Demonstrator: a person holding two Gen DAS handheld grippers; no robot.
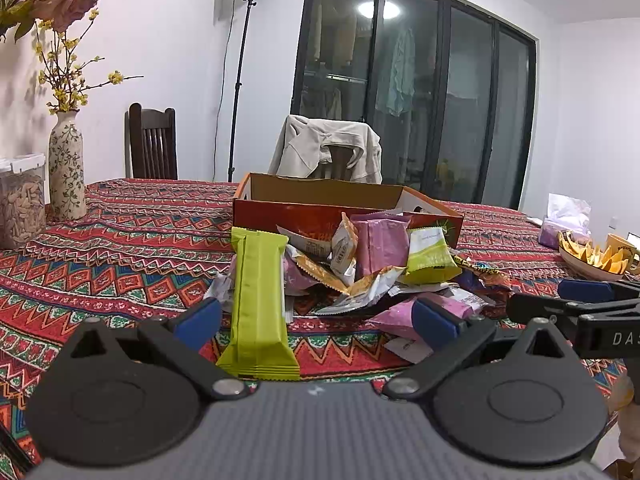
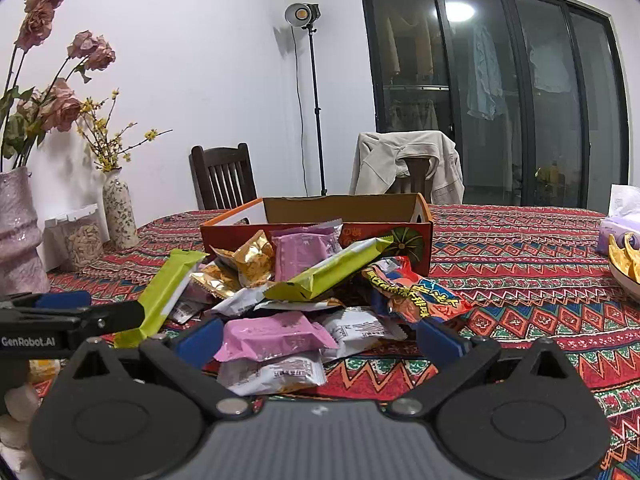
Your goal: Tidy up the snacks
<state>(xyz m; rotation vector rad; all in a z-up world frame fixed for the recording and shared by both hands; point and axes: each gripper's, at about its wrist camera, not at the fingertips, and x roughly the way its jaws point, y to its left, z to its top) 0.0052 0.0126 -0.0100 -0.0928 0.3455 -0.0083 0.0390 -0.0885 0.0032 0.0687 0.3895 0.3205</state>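
Observation:
A pile of snack packets [image 1: 372, 264] lies on the patterned tablecloth in front of an open red-orange cardboard box [image 1: 344, 204]. A long green bar [image 1: 260, 300] lies between the fingers of my open left gripper [image 1: 316, 320], untouched. In the right wrist view the pile [image 2: 304, 292] and box [image 2: 344, 216] sit ahead. My right gripper [image 2: 320, 338] is open around a pink packet [image 2: 276, 338] and a white packet [image 2: 276, 374], not closed on them. The right gripper also shows at the right edge of the left wrist view [image 1: 588, 300].
A floral vase [image 1: 66, 168] and a clear jar [image 1: 20, 200] stand at the left. A bowl of orange peel [image 1: 592, 260], a yellow mug and a tissue pack [image 1: 564, 216] stand at the right. Chairs stand behind the table. A pink vase [image 2: 18, 232] stands far left.

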